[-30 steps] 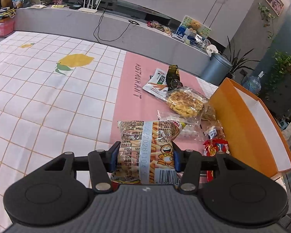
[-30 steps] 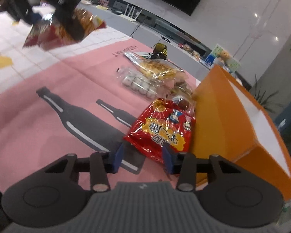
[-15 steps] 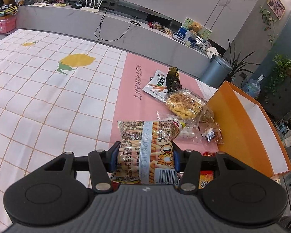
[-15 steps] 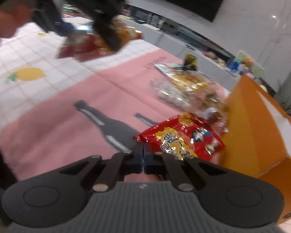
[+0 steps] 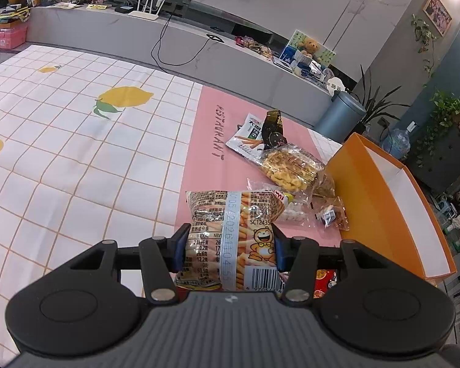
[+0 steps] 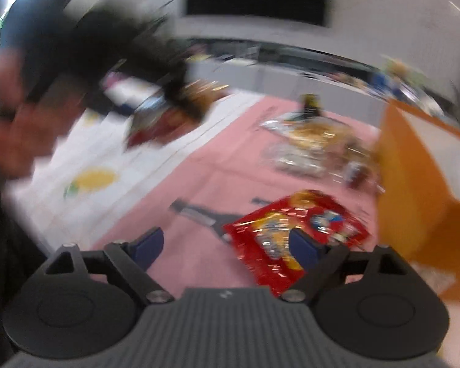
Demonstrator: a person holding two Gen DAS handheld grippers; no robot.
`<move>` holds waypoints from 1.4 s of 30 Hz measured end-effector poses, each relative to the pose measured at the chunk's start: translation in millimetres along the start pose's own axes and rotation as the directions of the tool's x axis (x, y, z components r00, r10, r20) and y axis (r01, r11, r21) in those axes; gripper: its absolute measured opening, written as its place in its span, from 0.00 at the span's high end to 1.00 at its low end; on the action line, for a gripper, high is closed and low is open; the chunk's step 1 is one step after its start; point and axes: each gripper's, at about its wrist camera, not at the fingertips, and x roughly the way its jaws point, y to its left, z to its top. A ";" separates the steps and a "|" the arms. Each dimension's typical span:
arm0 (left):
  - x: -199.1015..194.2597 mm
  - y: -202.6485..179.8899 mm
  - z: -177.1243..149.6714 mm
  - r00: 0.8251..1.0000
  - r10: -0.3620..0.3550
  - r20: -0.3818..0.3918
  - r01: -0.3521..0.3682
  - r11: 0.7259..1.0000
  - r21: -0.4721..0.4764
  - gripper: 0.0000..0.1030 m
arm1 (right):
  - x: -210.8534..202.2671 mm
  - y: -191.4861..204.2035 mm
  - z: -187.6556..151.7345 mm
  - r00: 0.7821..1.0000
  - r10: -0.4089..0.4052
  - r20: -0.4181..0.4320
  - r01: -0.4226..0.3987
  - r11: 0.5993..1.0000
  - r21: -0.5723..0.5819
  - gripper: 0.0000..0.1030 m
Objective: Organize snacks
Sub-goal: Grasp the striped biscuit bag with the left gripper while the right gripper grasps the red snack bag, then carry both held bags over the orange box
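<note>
— What has the left gripper point(image 5: 228, 247) got?
— Its pads are clamped on the stick-snack bag point(image 5: 233, 236), lifted above the tablecloth point(image 5: 76, 153) (same grip, same spot as a second ago).
— And the right gripper point(image 6: 227, 247)?
— Its jaws are opening; half a second ago they were pinched together. Nothing sits between them. The red bag point(image 6: 294, 233) lies flat on the pink mat point(image 6: 199, 184), partly behind the right finger point(image 6: 303, 250).
— Did that bag move?
— It now lies a bit clear of the orange box point(image 6: 414, 190), where before it touched the box's wall. The right view has swung and blurred.
— Where are the other snacks?
— Piled on the mat at the box's near wall: a waffle pack point(image 5: 291, 168), a dark packet point(image 5: 273, 130), small clear bags, all as before.
— The box?
— At the cloth's right edge, standing open.
</note>
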 end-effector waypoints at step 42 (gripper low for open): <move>17.7 10.2 -3.1 0.996 0.050 -0.071 -0.051 0.999 -0.016 0.43 | 87.0 6.7 1.8 0.926 -0.367 -0.082 0.376 0.889 0.261 0.04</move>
